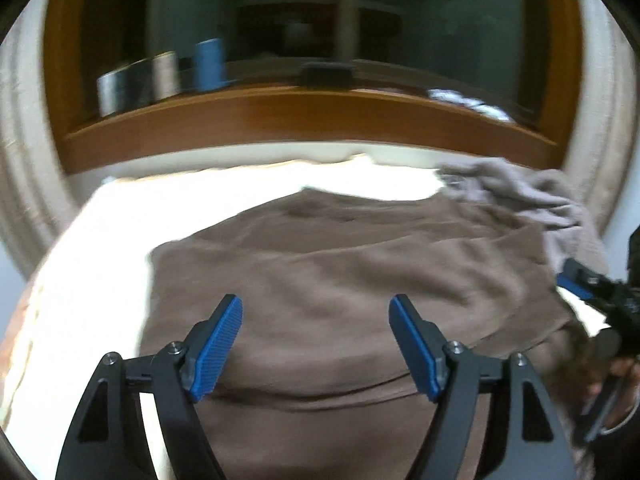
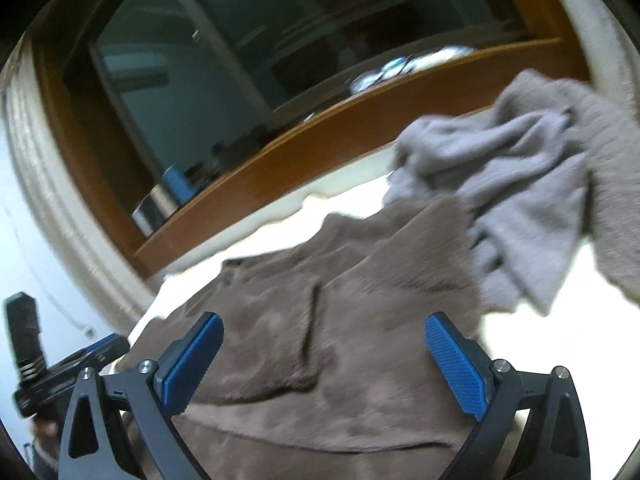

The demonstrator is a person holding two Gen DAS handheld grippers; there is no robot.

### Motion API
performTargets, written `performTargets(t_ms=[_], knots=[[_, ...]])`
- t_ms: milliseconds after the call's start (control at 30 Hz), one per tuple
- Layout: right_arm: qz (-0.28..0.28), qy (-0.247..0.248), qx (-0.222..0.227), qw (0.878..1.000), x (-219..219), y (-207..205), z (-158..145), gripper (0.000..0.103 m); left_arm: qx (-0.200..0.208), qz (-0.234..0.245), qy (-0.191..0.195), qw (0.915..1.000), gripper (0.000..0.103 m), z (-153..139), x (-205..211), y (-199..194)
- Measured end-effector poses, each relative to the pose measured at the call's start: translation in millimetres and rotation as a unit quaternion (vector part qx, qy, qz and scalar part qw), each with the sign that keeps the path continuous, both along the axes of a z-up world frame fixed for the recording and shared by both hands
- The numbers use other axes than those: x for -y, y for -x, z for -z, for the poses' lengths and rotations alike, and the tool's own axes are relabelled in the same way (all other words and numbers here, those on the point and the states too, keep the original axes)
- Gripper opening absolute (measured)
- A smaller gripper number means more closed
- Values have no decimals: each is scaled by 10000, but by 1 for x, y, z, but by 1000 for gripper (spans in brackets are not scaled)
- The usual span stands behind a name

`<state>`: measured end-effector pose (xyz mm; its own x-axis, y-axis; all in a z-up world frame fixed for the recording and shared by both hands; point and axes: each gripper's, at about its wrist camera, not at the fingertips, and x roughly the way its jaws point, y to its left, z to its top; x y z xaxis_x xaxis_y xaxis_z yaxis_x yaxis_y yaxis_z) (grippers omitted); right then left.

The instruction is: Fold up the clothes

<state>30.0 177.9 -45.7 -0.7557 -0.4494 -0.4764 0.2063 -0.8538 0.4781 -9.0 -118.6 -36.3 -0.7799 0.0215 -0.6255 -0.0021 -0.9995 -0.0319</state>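
1. The left gripper (image 1: 316,344) hangs above the brown garment (image 1: 340,264), jaws spread wide, gripping nothing.
2. A grey garment (image 1: 532,200) lies crumpled at the brown garment's far right corner.
3. The right gripper (image 1: 580,284) sits by its right edge.
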Motion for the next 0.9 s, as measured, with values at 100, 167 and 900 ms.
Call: performTargets(t_ms=[100, 167, 900], knots=[[-469, -37, 263, 9985, 15, 8, 4, 103, 62, -256, 88, 9996, 79, 12, 29, -6], [-780, -61, 438, 9960, 24, 13, 6, 103, 126, -386, 95, 9991, 79, 20, 44, -8], [-1171, -924, 1055, 9832, 82, 65, 22, 70, 479, -579, -177, 9970, 81, 58, 84, -9]])
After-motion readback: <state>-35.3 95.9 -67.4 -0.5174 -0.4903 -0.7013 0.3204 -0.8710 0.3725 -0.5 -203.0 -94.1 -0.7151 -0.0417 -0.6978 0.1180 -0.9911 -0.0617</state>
